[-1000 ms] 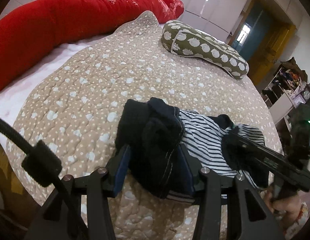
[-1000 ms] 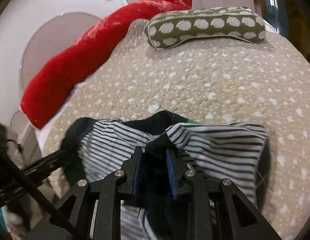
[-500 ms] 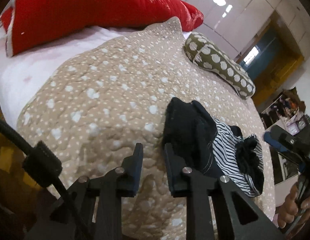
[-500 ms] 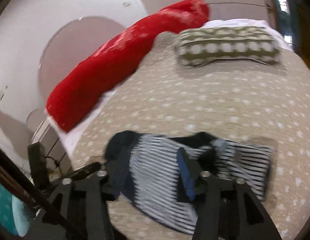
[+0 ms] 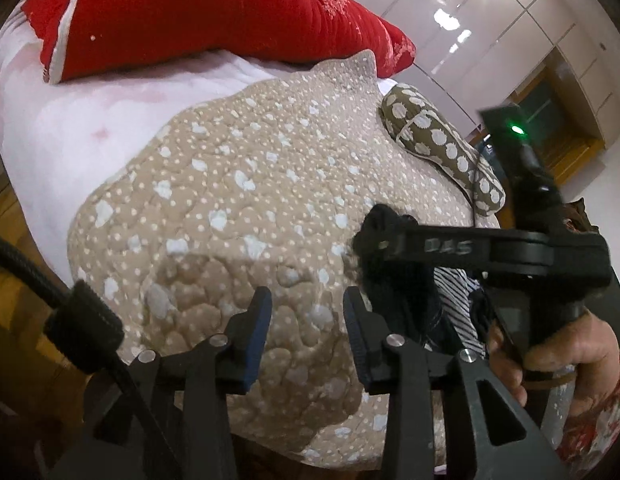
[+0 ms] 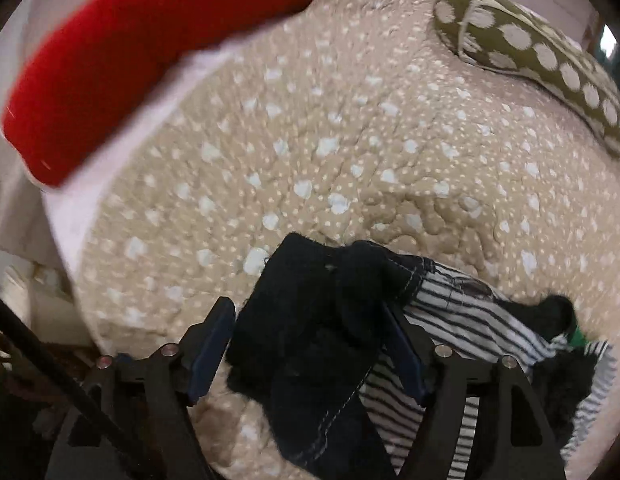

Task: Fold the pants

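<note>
The pants (image 6: 310, 344), dark with a striped lining, are lying bunched on the quilt (image 5: 238, 184), well short of the spotted pillow (image 6: 530, 48). The right gripper (image 6: 310, 344) is straddling the dark end, fingers apart; the left gripper (image 5: 306, 324) is hovering beside it, parted and empty. Judging by this, a fold is being set up: closing on that edge comes next.

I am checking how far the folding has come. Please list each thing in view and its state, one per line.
Pants: bunched in a dark heap on the quilt, striped lining showing, not flat.
Left gripper: open, empty, over bare quilt beside the pants.
Right gripper: open wide, fingers on either side of the dark cloth.
Quilt: spread over the bed, bumpy.
Spotted pillow: lying at the quilt's far edge.
Red cushion: lying behind the quilt.
</note>
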`<state>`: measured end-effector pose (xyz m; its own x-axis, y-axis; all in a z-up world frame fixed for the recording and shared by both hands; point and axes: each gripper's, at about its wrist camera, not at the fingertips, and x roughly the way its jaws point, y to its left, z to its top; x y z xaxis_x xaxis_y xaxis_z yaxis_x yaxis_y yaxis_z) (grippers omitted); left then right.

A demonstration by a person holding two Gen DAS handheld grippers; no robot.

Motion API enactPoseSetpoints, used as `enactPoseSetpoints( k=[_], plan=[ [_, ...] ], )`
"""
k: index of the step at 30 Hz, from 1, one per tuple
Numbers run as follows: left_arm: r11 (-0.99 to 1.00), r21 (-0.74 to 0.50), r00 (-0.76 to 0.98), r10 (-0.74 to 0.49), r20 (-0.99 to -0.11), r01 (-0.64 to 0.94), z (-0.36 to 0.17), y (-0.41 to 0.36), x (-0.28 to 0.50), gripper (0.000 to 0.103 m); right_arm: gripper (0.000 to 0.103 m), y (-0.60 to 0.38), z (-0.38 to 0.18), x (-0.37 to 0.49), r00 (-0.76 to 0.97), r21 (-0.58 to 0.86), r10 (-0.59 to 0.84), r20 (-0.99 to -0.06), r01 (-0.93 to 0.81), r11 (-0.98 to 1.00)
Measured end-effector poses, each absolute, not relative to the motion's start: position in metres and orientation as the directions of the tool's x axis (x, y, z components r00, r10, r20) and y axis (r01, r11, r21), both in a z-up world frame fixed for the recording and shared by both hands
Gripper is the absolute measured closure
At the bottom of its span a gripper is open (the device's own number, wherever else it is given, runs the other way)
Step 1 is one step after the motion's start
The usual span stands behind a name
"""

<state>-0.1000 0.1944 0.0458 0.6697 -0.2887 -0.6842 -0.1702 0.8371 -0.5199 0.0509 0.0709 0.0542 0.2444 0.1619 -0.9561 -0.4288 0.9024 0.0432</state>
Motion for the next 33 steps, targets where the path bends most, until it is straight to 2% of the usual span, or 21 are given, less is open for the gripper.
enactPoseSetpoints(
  k=[3, 4, 6, 9, 13, 14, 15, 16, 17, 22, 29, 33],
  plan=[
    [0.835, -0.530, 0.666, -0.314, -0.677, -0.146, 0.045, 0.188, -0.099, 0.066, 0.065, 0.071, 0.055, 0.047, 0.273, -0.034, 0.103, -0.956, -0.455, 0.890],
    [0.833, -0.536, 0.666, -0.326, -0.671, -0.133, 0.045, 0.185, -0.099, 0.062, 0.070, 0.065, 0.059, 0.047, 0.277, -0.014, 0.125, -0.953, -0.452, 0.892],
    [0.819, -0.570, 0.664, -0.387, -0.640, -0.072, 0.046, 0.174, -0.097, 0.053, 0.074, 0.052, 0.067, 0.046, 0.282, 0.027, 0.169, -0.944, -0.445, 0.895],
    [0.807, -0.591, 0.642, -0.461, -0.612, 0.016, 0.045, 0.150, -0.091, 0.050, 0.074, 0.035, 0.079, 0.042, 0.289, 0.097, 0.240, -0.927, -0.434, 0.896],
    [0.833, -0.543, 0.630, -0.478, -0.611, 0.106, 0.051, 0.116, -0.083, 0.050, 0.074, 0.018, 0.096, 0.038, 0.292, 0.181, 0.323, -0.900, -0.423, 0.888],
    [0.841, -0.527, 0.624, -0.477, -0.619, 0.121, 0.053, 0.106, -0.080, 0.054, 0.074, 0.014, 0.100, 0.037, 0.294, 0.201, 0.343, -0.892, -0.421, 0.884],
    [0.842, -0.523, 0.616, -0.484, -0.622, 0.133, 0.055, 0.099, -0.077, 0.063, 0.074, 0.011, 0.105, 0.038, 0.297, 0.222, 0.363, -0.883, -0.419, 0.881],
    [0.840, -0.524, 0.605, -0.494, -0.624, 0.145, 0.056, 0.094, -0.075, 0.081, 0.074, 0.006, 0.109, 0.037, 0.302, 0.243, 0.384, -0.872, -0.415, 0.877],
    [0.839, -0.521, 0.594, -0.501, -0.630, 0.156, 0.061, 0.085, -0.072, 0.084, 0.074, 0.000, 0.111, 0.037, 0.308, 0.260, 0.401, -0.863, -0.409, 0.875],
    [0.843, -0.489, 0.597, -0.514, -0.616, 0.222, 0.087, 0.048, -0.073, 0.084, 0.074, -0.054, 0.133, 0.021, 0.360, 0.371, 0.501, -0.787, -0.371, 0.851],
    [0.853, -0.408, 0.555, -0.522, -0.648, 0.326, 0.099, -0.018, -0.073, 0.083, 0.074, -0.156, 0.140, 0.000, 0.470, 0.503, 0.579, -0.667, -0.289, 0.814],
    [0.850, -0.390, 0.512, -0.526, -0.680, 0.355, 0.096, -0.043, -0.074, 0.082, 0.065, -0.208, 0.121, -0.010, 0.511, 0.538, 0.560, -0.652, -0.208, 0.817]
  ],
)
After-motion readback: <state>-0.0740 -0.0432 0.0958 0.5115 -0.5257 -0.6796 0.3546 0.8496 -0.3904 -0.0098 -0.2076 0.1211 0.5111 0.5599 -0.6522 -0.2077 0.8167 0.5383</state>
